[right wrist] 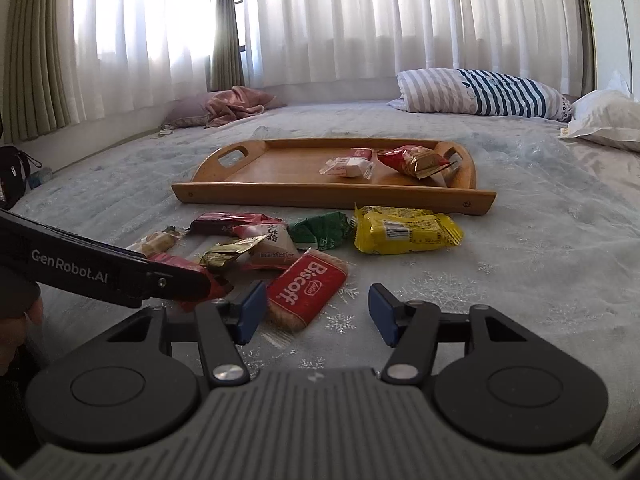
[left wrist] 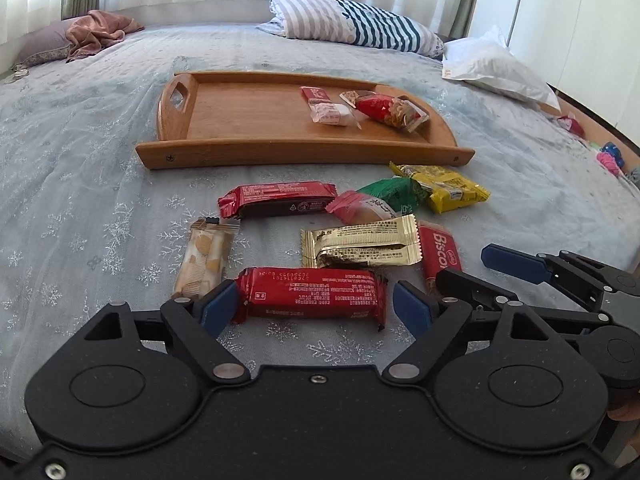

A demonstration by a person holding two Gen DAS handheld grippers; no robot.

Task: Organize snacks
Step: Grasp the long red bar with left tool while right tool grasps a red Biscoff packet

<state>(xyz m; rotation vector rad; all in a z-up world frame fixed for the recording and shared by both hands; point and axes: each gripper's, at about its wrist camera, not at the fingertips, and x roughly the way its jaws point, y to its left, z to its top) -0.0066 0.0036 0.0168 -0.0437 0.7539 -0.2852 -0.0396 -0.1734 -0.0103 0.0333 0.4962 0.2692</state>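
Three snacks [left wrist: 362, 109], wooden tray [left wrist: 248, 116], bedspread [left wrist: 100, 184]

1. One wooden tray [left wrist: 280, 156]; three snack packets in it [left wrist: 332, 114].
2. Eight packets loose on the bed cover: two red bars [left wrist: 312, 298], one gold [left wrist: 360, 246], one yellow [left wrist: 448, 190], one green [left wrist: 394, 192], one pink-and-white [left wrist: 360, 210], one pale biscuit pack [left wrist: 206, 258], one Biscoff [right wrist: 308, 290].
3. Two grippers [left wrist: 316, 312].

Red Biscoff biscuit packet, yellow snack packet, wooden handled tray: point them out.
Red Biscoff biscuit packet [right wrist: 306, 294]: right wrist view, printed face.
Yellow snack packet [right wrist: 406, 230]: right wrist view, wrapper middle.
Wooden handled tray [left wrist: 304, 154]: left wrist view, near rim.
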